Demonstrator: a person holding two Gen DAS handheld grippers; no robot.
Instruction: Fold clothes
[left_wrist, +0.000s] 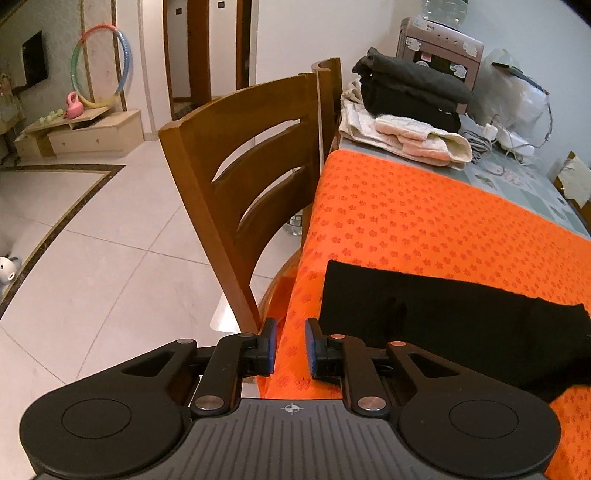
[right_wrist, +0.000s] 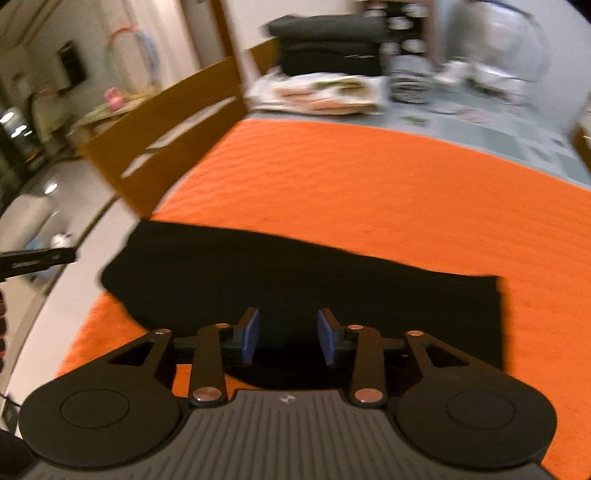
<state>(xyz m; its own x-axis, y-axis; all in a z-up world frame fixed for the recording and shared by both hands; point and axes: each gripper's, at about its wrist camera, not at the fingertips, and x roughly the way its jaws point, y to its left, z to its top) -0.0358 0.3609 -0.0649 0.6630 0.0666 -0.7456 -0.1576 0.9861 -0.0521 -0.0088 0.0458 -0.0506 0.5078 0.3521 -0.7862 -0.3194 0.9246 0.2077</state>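
A black garment (left_wrist: 443, 325) (right_wrist: 295, 273) lies flat and folded on the orange patterned cloth (left_wrist: 424, 221) (right_wrist: 369, 184) that covers the table. My left gripper (left_wrist: 290, 347) is open at the table's left edge, just left of the garment, with nothing between its blue pads. My right gripper (right_wrist: 288, 338) is open too, hovering over the near edge of the garment and holding nothing. The right wrist view is blurred by motion. Part of the left gripper (right_wrist: 33, 260) shows at that view's left edge.
A stack of folded clothes (left_wrist: 406, 103) (right_wrist: 325, 62), black on top of pale ones, sits at the table's far end beside cables and a plastic bag (left_wrist: 524, 99). A wooden chair (left_wrist: 251, 177) (right_wrist: 159, 140) stands against the table's left side. Tiled floor lies to the left.
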